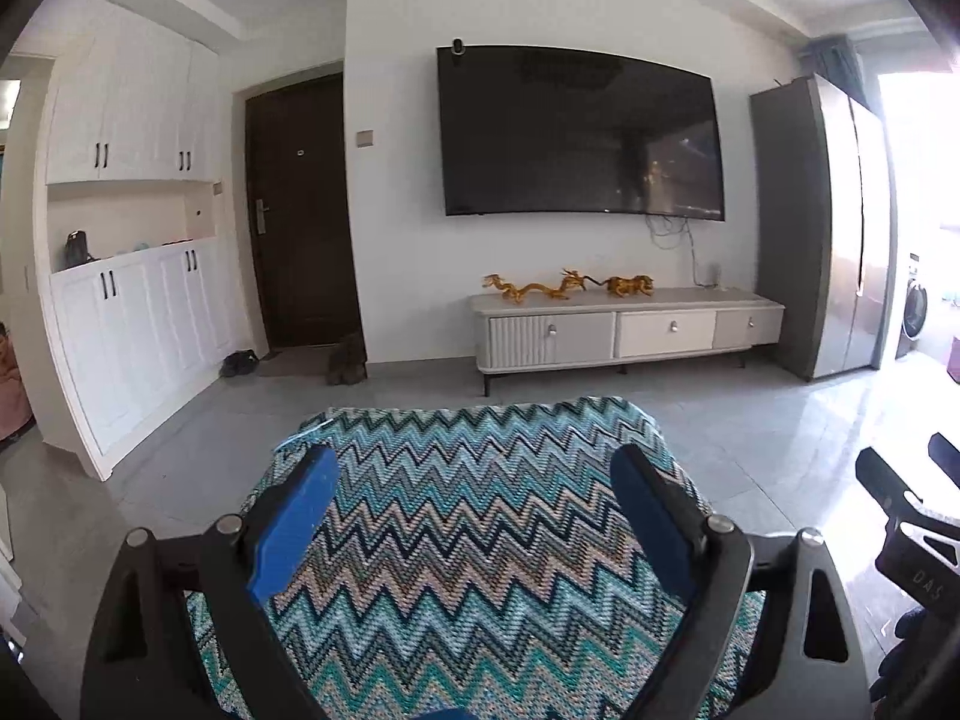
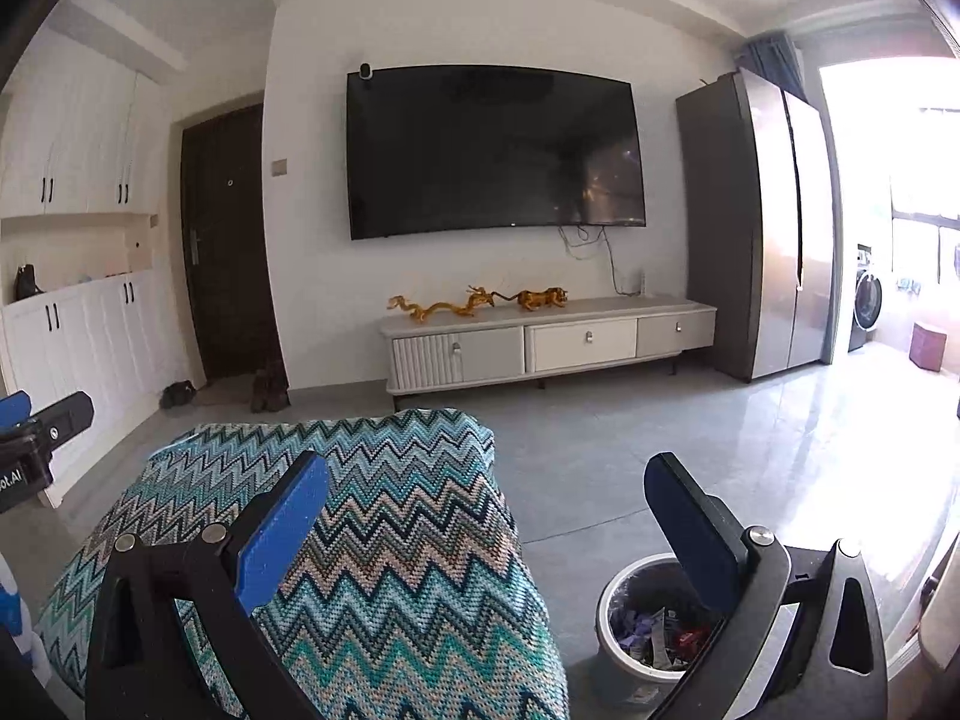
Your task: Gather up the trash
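Left gripper (image 1: 474,504) held over the zigzag-patterned surface (image 1: 480,540), jaws spread, nothing between them. Right gripper (image 2: 492,510) held at the surface's right edge, jaws likewise spread and empty. Trash bin (image 2: 618,600) seen on the floor (image 2: 660,444) just beside the surface, paper scraps inside.

Wall-mounted television (image 2: 495,150) above a low cabinet (image 2: 549,342), grey tiled floor (image 2: 630,450), bright daylight right.
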Demonstrator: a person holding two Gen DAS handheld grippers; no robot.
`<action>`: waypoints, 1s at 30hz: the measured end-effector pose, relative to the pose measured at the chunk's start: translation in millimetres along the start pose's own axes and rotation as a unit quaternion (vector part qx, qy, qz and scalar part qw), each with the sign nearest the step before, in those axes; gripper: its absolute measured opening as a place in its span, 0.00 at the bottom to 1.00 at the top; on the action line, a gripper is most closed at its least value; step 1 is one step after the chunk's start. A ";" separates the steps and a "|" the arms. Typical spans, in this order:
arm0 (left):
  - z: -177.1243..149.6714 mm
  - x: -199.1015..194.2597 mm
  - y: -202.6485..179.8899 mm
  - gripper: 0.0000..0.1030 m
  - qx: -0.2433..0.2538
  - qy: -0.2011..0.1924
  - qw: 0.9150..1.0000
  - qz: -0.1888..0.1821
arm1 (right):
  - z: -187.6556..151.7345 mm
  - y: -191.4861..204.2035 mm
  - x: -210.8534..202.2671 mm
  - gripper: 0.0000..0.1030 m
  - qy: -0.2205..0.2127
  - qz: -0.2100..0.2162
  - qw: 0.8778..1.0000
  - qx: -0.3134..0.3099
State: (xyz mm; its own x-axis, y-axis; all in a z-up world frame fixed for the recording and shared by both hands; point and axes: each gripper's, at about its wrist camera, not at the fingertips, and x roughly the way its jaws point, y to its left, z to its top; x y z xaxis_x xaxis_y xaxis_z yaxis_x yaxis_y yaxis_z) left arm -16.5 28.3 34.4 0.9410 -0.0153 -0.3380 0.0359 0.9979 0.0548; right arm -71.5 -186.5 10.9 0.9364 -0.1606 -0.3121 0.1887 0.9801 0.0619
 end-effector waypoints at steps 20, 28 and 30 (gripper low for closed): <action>-2.2 -17.9 -29.4 0.90 0.030 -0.010 0.999 -0.003 | 0.8 -27.1 -14.0 1.00 -0.012 -0.011 1.000 0.021; -10.2 -25.5 -46.5 0.90 0.058 -0.021 0.998 -0.004 | -1.3 -34.4 -17.5 1.00 -0.014 -0.016 1.000 0.023; -11.7 -25.9 -48.7 0.90 0.062 -0.021 0.998 -0.005 | -2.1 -35.6 -17.8 1.00 -0.014 -0.016 0.999 0.024</action>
State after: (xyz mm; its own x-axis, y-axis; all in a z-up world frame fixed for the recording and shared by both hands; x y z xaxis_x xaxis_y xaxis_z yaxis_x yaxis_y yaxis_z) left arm -46.5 -19.2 29.5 0.9533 -0.0306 -0.3005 0.0848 0.9820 0.1689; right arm -95.5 -218.3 12.2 0.9374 -0.1954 -0.2884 0.2318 0.9678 0.0977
